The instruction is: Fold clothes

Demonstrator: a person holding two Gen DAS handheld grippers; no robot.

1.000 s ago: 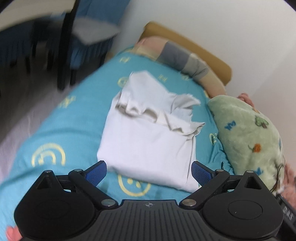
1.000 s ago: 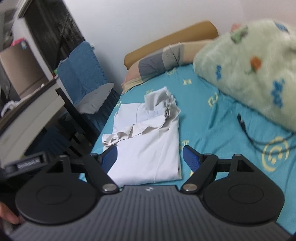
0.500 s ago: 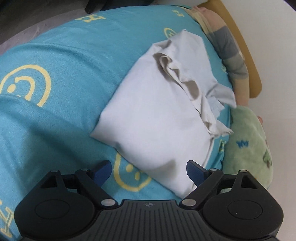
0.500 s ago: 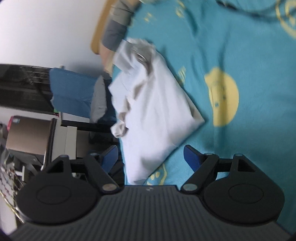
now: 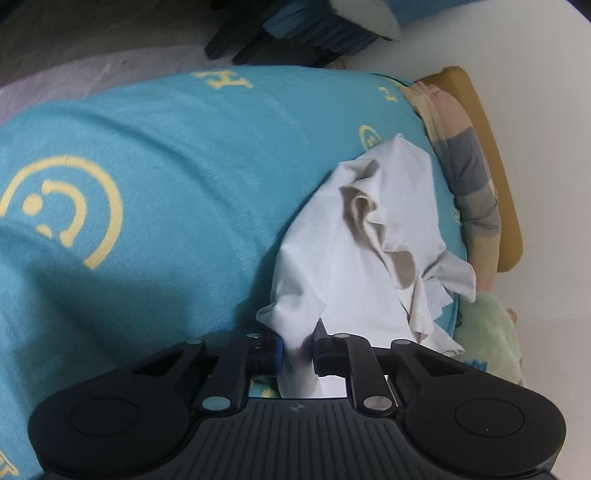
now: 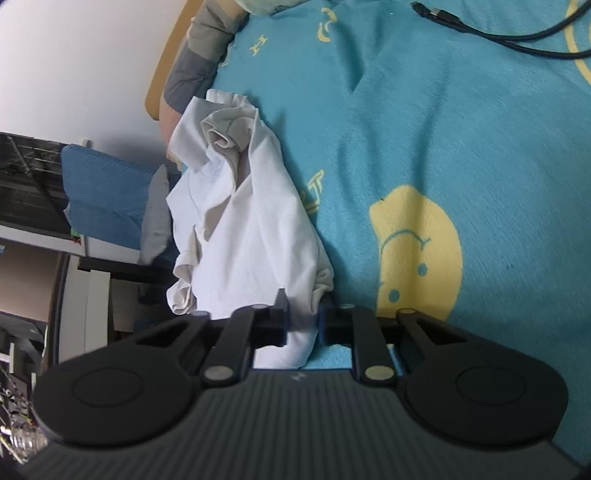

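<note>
Both tongs, left point(image 5: 298, 349) and right point(image 6: 303, 320), had closed on the white shirt point(image 5: 354, 251) near the pillow point(image 5: 469, 166); it could slip and bunch.

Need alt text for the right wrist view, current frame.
The right gripper is shut on the near edge of a partly folded white shirt lying on a teal smiley-print bedsheet. A black cable crosses the sheet at top right.
</note>
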